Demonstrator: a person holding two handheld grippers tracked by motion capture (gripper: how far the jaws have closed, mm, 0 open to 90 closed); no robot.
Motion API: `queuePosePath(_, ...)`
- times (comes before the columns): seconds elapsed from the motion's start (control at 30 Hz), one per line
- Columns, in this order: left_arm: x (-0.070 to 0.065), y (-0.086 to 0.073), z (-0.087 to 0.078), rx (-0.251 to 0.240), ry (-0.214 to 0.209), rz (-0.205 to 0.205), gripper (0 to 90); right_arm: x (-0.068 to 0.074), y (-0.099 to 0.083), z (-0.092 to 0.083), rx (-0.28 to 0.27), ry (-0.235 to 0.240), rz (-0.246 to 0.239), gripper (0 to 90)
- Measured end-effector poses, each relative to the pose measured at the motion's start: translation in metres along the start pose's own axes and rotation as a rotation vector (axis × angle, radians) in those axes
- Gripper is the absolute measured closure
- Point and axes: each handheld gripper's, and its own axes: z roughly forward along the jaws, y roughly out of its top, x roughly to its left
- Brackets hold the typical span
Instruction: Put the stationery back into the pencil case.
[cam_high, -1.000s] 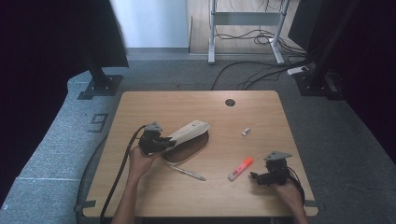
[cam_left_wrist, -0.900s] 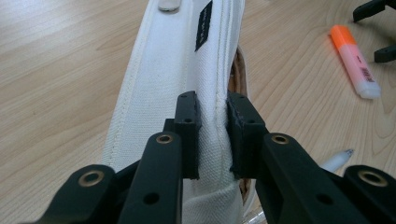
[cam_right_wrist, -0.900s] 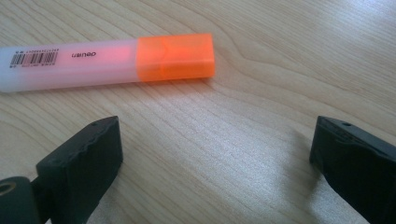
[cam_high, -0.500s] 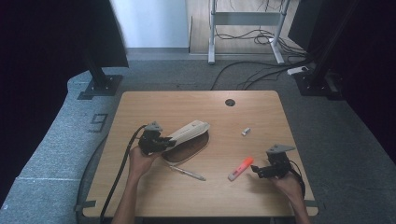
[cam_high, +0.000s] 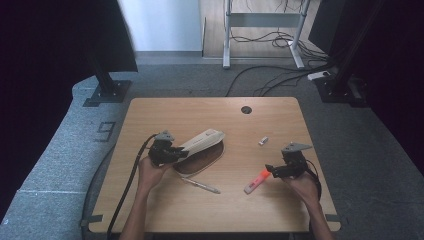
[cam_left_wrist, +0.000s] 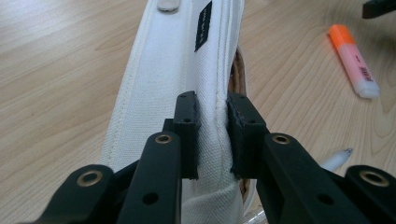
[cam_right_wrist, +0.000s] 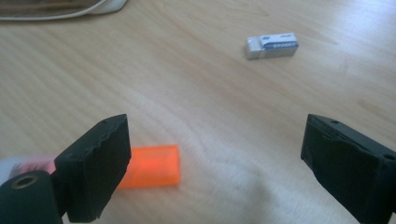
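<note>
A white canvas pencil case is pinched at its upper seam by the left hand-held gripper, whose jaws are shut tight on a fold of cloth; the case lies left of the middle of the tabletop, its mouth held open toward the near edge. The cloth is judged soft and light, so it is expected to sag and fold where unsupported, and the stitched seam beside the zip is taken as the firmest place to hold. A small black label is sewn on the case, its writing too small to be read. The right hand-held gripper is held empty, its jaws wide but just closing a little, above the orange highlighter near the right part of the near edge. The highlighter is judged light, stiff and smooth, best taken across its barrel. Blue print on a white eraser further back cannot be made out; a pen lies beside the case.
</note>
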Motion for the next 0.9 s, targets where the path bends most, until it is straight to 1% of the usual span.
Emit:
queuePosePath(0.1, 0.0, 0.0, 0.0, 0.002, -0.001, 0.002, 75.1, -0.004, 0.005, 0.005, 0.007, -0.013, 0.001, 10.1)
queuePosePath(0.13, 0.0, 0.0, 0.0, 0.002, -0.001, 0.003, 75.0, -0.008, 0.009, 0.01, 0.008, -0.024, 0.004, 10.8)
queuePosePath(0.2, 0.0, 0.0, 0.0, 0.003, -0.002, 0.004, 75.0, -0.009, 0.01, 0.012, 0.009, -0.028, 0.005, 10.8)
queuePosePath(0.27, 0.0, 0.0, 0.0, 0.003, -0.001, 0.005, 74.9, -0.014, 0.014, 0.02, 0.012, -0.038, 0.01, 11.6)
queuePosePath(0.33, 0.0, 0.0, 0.0, 0.004, -0.002, 0.005, 74.9, -0.015, 0.015, 0.021, 0.011, -0.039, 0.013, 12.3)
queuePosePath(0.37, 0.001, 0.0, 0.0, 0.005, -0.004, 0.005, 74.8, -0.018, 0.018, 0.026, 0.002, -0.038, 0.02, 13.1)
queuePosePath(0.47, 0.001, 0.0, 0.0, 0.005, -0.004, 0.006, 74.7, -0.021, 0.021, 0.03, 0.002, -0.035, 0.025, 13.9)
queuePosePath(0.57, 0.0, 0.0, 0.0, 0.005, -0.004, 0.006, 74.7, -0.025, 0.027, 0.038, -0.003, -0.032, 0.02, 15.3)
queuePosePath(0.73, 0.001, 0.0, 0.0, 0.003, -0.004, 0.004, 74.7, -0.029, 0.032, 0.046, 0.001, -0.03, 0.024, 16.3)
queuePosePath(0.77, 0.001, 0.0, 0.0, 0.002, -0.005, 0.005, 74.7, -0.032, 0.035, 0.051, 0.008, -0.031, 0.034, 16.6)
queuePosePath(0.83, 0.001, 0.0, -0.001, 0.002, -0.007, 0.001, 74.9, -0.033, 0.035, 0.052, 0.009, -0.033, 0.032, 17.4)
queuePosePath(0.87, 0.002, 0.0, -0.001, -0.006, -0.011, -0.007, 75.0, -0.036, 0.038, 0.057, 0.012, -0.034, 0.048, 19.4)
queuePosePath(0.9, 0.003, 0.0, -0.001, -0.006, -0.013, -0.01, 75.0, -0.038, 0.038, 0.058, 0.012, -0.034, 0.05, 20.4)
